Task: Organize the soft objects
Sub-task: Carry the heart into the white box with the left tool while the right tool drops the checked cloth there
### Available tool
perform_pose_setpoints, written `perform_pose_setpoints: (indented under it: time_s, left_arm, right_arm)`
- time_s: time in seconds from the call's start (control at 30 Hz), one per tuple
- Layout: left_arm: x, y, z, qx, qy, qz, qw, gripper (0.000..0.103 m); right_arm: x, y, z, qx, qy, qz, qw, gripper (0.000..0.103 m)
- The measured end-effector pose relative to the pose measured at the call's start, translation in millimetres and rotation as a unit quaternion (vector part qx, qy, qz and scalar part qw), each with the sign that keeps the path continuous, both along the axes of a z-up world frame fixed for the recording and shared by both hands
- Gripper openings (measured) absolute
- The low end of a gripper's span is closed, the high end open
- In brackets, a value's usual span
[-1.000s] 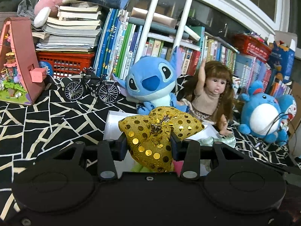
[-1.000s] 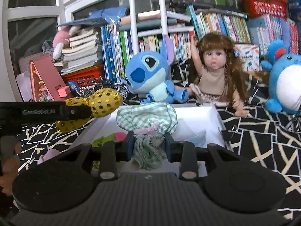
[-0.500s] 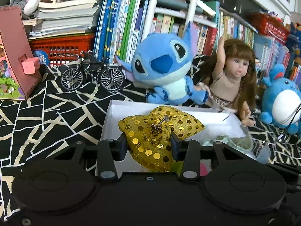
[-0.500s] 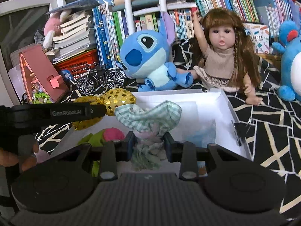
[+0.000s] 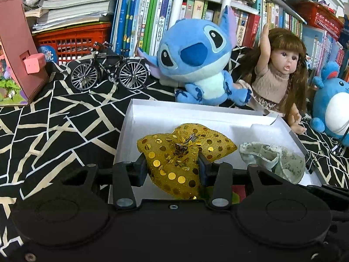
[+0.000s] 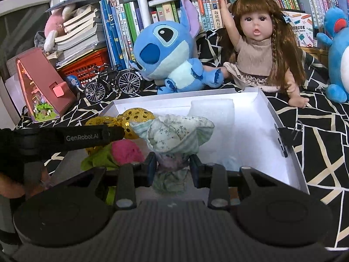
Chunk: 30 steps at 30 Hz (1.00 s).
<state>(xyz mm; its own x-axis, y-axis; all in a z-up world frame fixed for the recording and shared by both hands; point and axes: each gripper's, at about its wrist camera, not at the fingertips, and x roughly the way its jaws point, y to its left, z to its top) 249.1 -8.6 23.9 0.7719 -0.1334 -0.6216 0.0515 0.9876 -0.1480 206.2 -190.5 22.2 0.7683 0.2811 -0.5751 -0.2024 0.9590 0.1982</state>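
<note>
My left gripper [image 5: 171,167] is shut on a gold sequin bow [image 5: 185,150] and holds it over the near left part of a white box [image 5: 196,111]. My right gripper [image 6: 172,163] is shut on a pale green floral cloth bow [image 6: 174,133] over the same box [image 6: 281,120]. The cloth bow also shows in the left wrist view [image 5: 272,159], and the gold bow in the right wrist view [image 6: 130,120]. A pink and green soft piece [image 6: 124,152] lies in the box near its front left. A white foam pad [image 6: 212,111] lies at the back of the box.
A blue Stitch plush [image 5: 196,59], a doll [image 5: 277,74] and a blue round plush [image 5: 333,104] sit behind the box. A toy bicycle [image 5: 109,69], a pink toy house [image 5: 15,50], a red basket [image 5: 72,39] and books stand at the back left on the black patterned cloth [image 5: 54,120].
Both grippers have moved forward and down over the white box, each still holding its bow. The box and the toys behind it look closer.
</note>
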Motion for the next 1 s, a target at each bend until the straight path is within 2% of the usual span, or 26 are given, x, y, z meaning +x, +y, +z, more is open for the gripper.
perform_pose_setpoints:
  time_s: [0.63, 0.87, 0.93, 1.0]
  left_arm:
    - [1.2, -1.8, -5.5, 0.014, 0.006, -0.004, 0.9999, 0.046]
    - [-8.7, -2.9, 6.0, 0.021, -0.006, 0.001, 0.9998, 0.055]
    - [-15.5, -3.6, 12.1, 0.022, -0.017, -0.002, 0.9996, 0.061]
    - [-22.3, -4.4, 17.9, 0.022, -0.028, -0.008, 0.9993, 0.064]
  right_arm:
    - [3.8, 5.2, -5.5, -0.006, 0.014, 0.004, 1.0, 0.038]
    - [-1.6, 2.7, -0.9, -0.001, 0.003, 0.006, 1.0, 0.048]
    - [-5.5, 1.7, 2.4, -0.003, -0.005, 0.006, 1.0, 0.058]
    - [-10.5, 0.2, 6.8, -0.006, -0.014, 0.007, 1.0, 0.062]
